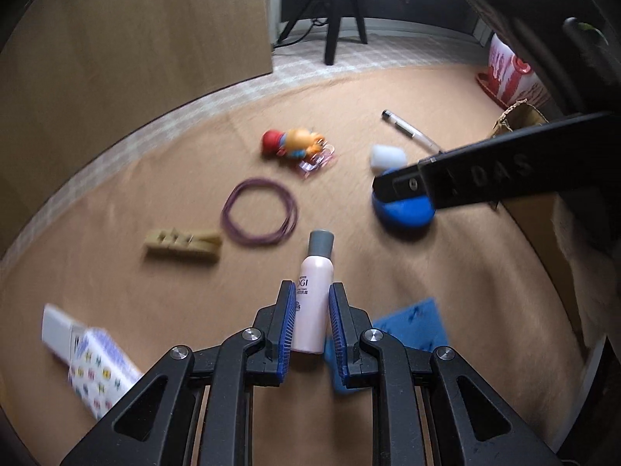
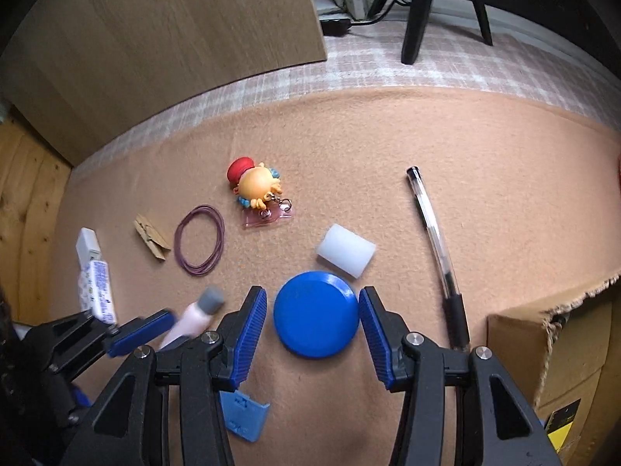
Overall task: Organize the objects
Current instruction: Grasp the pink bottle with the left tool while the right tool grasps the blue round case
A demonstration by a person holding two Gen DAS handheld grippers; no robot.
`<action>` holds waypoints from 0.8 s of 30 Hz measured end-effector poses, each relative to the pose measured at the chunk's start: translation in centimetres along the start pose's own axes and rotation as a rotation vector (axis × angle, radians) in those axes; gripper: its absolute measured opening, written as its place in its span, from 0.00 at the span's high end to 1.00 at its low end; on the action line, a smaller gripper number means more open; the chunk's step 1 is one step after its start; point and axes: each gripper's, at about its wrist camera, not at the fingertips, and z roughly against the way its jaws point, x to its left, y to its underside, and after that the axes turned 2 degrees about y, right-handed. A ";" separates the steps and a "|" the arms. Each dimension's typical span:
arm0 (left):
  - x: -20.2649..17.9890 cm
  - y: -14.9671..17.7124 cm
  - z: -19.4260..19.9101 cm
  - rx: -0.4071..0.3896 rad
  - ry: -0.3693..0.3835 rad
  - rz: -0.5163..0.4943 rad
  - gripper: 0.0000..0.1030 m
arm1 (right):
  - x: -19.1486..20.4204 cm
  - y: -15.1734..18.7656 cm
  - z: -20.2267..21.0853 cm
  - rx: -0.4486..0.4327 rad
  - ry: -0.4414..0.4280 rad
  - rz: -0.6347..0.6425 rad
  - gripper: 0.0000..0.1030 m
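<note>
My left gripper [image 1: 310, 291] is shut on a pink bottle with a grey cap [image 1: 314, 291], held above the tan blanket; the bottle also shows in the right wrist view [image 2: 194, 318]. My right gripper [image 2: 313, 295] is open, its fingers on either side of a blue round lid [image 2: 315, 313] lying on the blanket; the lid shows partly hidden behind the right gripper in the left wrist view [image 1: 403, 213]. A white cylinder [image 2: 345, 249], a clear pen [image 2: 434, 240], a toy figure keychain [image 2: 256, 188], a purple rubber band loop [image 2: 200, 239] and a wooden clothespin [image 2: 151, 237] lie around.
A patterned white tube [image 2: 95, 275] lies at the left and a flat blue plastic piece [image 2: 242, 415] near the front. A cardboard box [image 2: 551, 349] stands at the right edge. A wooden board [image 2: 174, 39] and black tripod legs [image 2: 415, 11] stand beyond the blanket.
</note>
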 end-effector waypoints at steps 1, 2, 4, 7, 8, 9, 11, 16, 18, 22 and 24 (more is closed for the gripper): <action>0.3 0.5 0.3 0.001 0.002 0.015 0.81 | 0.2 -0.1 -0.3 0.006 0.011 0.010 0.56; 0.6 0.8 0.5 0.001 0.002 0.026 0.81 | 0.2 -0.1 -0.5 0.013 0.016 0.012 0.56; 1.3 1.7 1.0 0.000 -0.001 0.057 0.81 | 0.3 0.0 -1.0 0.029 0.023 0.022 0.55; 2.1 3.1 1.7 -0.006 0.001 0.108 0.81 | 0.5 0.3 -0.9 0.025 0.031 0.030 0.55; 2.2 3.6 1.9 -0.008 0.000 0.122 0.81 | 0.4 0.5 -0.9 0.027 0.028 0.030 0.55; 2.2 3.9 2.1 -0.010 -0.001 0.130 0.81 | 0.4 0.7 -0.8 0.026 0.026 0.031 0.55; 2.0 4.9 2.5 -0.016 -0.010 0.139 0.81 | 0.3 1.6 -0.6 0.022 0.023 0.043 0.55; 1.6 7.1 3.4 -0.029 -0.023 0.176 0.81 | -0.5 5.2 0.5 0.008 0.004 0.050 0.55; 1.8 8.0 3.8 -0.034 -0.005 0.218 0.81 | -0.9 6.7 0.9 -0.007 0.003 0.047 0.55; 1.2 9.5 3.9 -0.009 -0.015 0.238 0.79 | -1.7 10.2 2.0 -0.019 -0.013 0.040 0.55; 0.8 10.0 3.3 0.019 -0.044 0.217 0.78 | -1.6 11.5 2.3 -0.025 -0.005 0.059 0.55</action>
